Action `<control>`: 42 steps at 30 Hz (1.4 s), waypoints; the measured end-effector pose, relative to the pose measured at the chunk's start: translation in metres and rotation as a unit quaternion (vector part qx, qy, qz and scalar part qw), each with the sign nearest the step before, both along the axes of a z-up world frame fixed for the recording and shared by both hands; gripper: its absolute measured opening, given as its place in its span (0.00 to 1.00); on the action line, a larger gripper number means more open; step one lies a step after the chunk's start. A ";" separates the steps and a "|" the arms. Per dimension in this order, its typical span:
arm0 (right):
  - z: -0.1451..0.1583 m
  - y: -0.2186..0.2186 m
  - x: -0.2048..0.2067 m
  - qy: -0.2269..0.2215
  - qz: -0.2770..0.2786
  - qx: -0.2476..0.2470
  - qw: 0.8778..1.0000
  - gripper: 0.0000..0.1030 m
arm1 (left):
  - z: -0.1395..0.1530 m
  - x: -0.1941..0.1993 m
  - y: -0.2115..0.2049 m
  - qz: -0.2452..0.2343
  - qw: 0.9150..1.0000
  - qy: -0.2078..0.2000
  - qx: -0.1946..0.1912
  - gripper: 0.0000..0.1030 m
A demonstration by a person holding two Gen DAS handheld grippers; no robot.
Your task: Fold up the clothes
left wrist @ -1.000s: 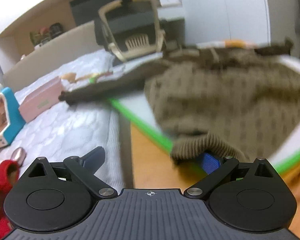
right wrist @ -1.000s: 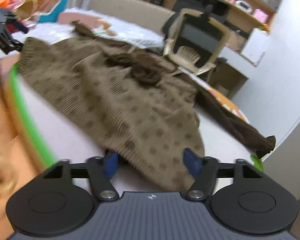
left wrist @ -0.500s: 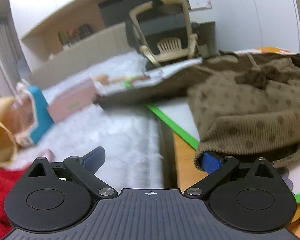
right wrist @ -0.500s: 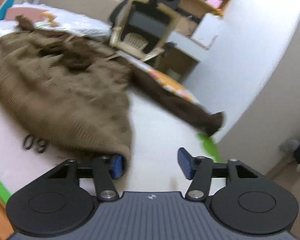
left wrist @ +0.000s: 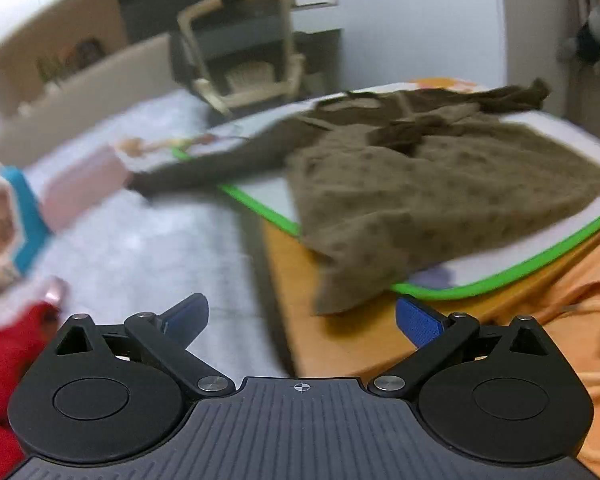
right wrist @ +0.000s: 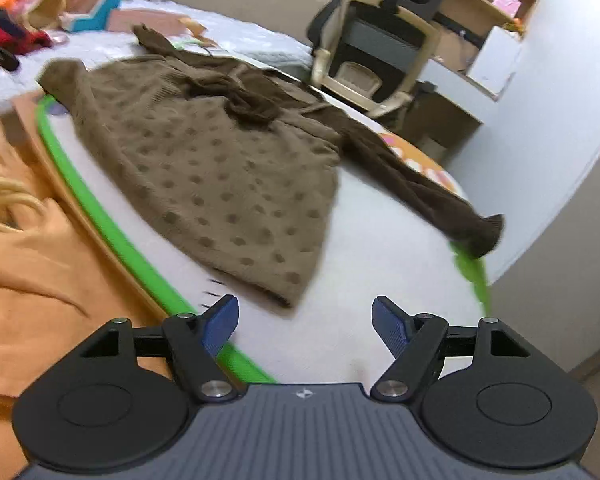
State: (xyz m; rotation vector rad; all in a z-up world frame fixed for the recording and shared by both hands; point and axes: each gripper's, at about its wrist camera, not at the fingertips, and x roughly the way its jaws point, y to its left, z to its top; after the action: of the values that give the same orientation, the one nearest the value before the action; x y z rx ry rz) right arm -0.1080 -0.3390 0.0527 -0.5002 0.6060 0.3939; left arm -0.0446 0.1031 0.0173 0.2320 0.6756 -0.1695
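Both grippers gape with nothing between their blue pads: the left gripper (left wrist: 302, 320) just short of the brown dotted sweater (right wrist: 220, 168) hem corner overhanging the green-edged mat (right wrist: 380, 264), the right gripper (right wrist: 305, 320) near its other hem corner; 2 dark sleeves spread beyond.

No text, label, brand or number can be read in either view. Just ahead of the right hand-held gripper (right wrist: 305, 322), beside its left fingertip, a few short dark marks (right wrist: 211, 293) stand on the white mat (right wrist: 380, 280), too blurred to make out.
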 end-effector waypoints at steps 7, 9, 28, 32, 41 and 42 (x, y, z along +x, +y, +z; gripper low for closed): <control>0.051 0.020 0.058 -0.003 0.033 0.150 0.988 0.87 | 0.028 0.066 -0.011 -0.060 0.980 0.012 -0.191 0.99; 0.052 0.034 0.080 0.019 0.038 0.175 0.984 0.87 | 0.023 0.082 -0.017 -0.076 0.970 0.042 -0.226 0.99; 0.022 0.075 0.092 0.019 0.035 0.177 0.983 0.87 | -0.034 0.066 -0.004 -0.010 0.987 0.080 -0.137 0.16; 0.031 0.067 0.086 -0.004 0.030 0.185 0.982 0.87 | 0.019 0.058 0.013 -0.017 0.969 0.060 -0.238 0.11; 0.032 0.057 0.081 -0.009 0.022 0.186 0.982 0.87 | 0.001 0.019 0.038 0.046 0.975 0.074 -0.205 0.31; 0.031 0.057 0.083 -0.005 0.020 0.190 0.982 0.87 | 0.002 0.017 0.042 0.048 0.973 0.067 -0.216 0.38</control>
State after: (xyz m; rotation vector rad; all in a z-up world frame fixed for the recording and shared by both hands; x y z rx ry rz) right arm -0.0252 -0.2816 0.0838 -0.1493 0.4969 0.5324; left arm -0.0277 0.1449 0.0193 -0.2327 0.7643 -0.2359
